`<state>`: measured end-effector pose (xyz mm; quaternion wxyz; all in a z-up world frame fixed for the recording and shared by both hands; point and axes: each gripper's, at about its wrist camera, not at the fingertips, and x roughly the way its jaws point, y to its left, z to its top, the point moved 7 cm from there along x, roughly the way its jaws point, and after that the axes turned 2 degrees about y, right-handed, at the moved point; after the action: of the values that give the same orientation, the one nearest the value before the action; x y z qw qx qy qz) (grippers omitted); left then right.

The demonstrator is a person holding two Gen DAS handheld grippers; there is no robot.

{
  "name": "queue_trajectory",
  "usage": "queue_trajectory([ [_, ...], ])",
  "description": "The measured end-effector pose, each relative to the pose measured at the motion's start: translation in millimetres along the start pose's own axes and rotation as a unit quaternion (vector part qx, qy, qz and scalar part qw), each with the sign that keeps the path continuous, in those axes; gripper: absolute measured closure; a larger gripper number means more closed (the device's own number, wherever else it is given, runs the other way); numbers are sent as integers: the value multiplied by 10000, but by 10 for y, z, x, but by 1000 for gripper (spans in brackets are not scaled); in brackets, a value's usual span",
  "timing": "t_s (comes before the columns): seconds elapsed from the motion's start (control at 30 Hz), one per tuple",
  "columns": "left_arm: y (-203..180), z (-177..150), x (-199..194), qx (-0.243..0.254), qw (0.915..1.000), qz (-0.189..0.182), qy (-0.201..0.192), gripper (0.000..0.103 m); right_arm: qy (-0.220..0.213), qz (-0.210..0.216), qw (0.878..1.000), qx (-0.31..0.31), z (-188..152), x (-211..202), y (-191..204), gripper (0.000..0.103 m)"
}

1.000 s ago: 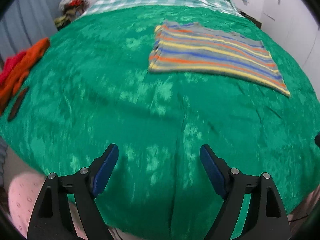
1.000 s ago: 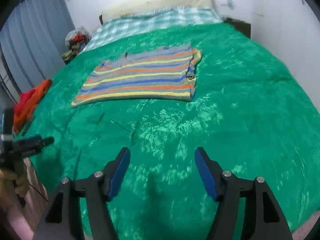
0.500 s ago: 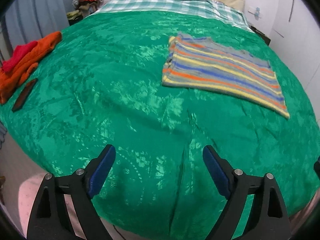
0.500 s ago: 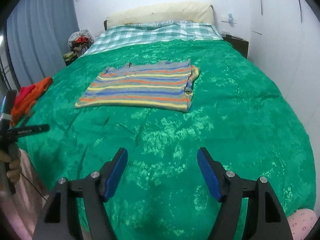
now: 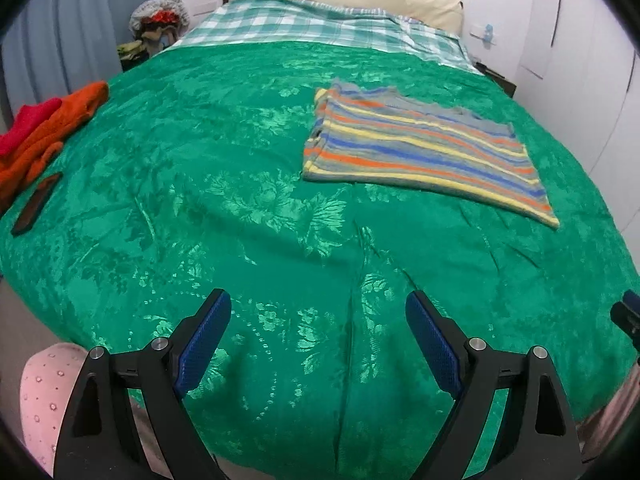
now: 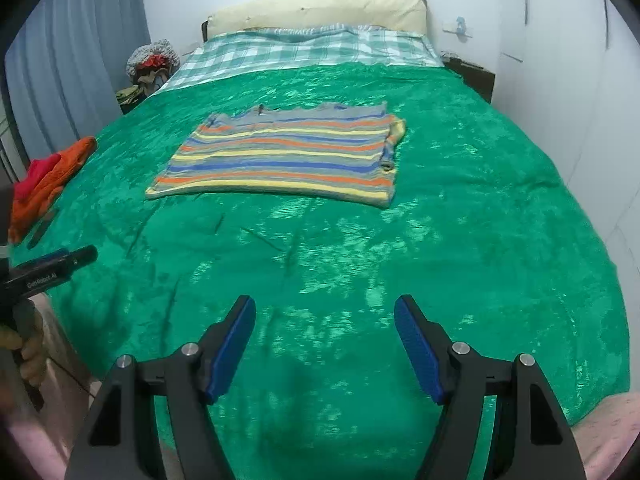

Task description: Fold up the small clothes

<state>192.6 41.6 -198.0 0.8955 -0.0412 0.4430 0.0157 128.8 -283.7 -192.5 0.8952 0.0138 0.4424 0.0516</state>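
The striped knitted top in grey, orange, yellow and blue (image 6: 280, 156) lies flat, folded into a rectangle, at the middle of the shiny green floral bedspread (image 6: 460, 240). Both the left gripper (image 5: 318, 312) and the right gripper (image 6: 324, 316) hang over the bedspread's near edge, well short of the top, jaws spread wide and empty. I judge this a pause between folds, and the next move calls for reaching forward to the top's edges; the only legible writing is "GenRobot.AI" on the left gripper's body in the right wrist view.

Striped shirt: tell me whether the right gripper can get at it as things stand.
Probably yes. The striped shirt lies flat on the green bedspread, with only bare cover between it and the right gripper, whose fingers stand open and empty.
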Motion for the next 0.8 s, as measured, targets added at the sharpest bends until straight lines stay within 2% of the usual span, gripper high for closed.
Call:
queue_trajectory([
  [0.17, 7, -30, 11, -9, 10000, 44, 50, 13, -130, -16, 9999, -83, 101, -2, 37, 31],
  [0.37, -55, -158, 155, 247, 9989, 331, 233, 13, -70, -6, 9997, 249, -49, 211, -147, 31],
  [0.5, -130, -165, 258, 287, 9987, 225, 367, 13, -102, -100, 9996, 241, -58, 277, -273, 31],
  [0.57, -174, -28, 368, 184, 9989, 116, 404, 13, -229, -212, 9993, 209, -14, 263, -343, 30],
  [0.6, -191, 81, 435, 140, 9990, 141, 395, 12, -278, -246, 9991, 194, 14, 282, -381, 26],
  [0.7, -332, 497, 794, 172, 9995, -10, 278, 3, -240, -521, 9983, 107, 192, 490, -568, 25],
  [0.8, -409, 559, 1337, 311, 9959, -67, 853, 0, -248, -812, 9963, 165, 402, 723, -797, 25],
])
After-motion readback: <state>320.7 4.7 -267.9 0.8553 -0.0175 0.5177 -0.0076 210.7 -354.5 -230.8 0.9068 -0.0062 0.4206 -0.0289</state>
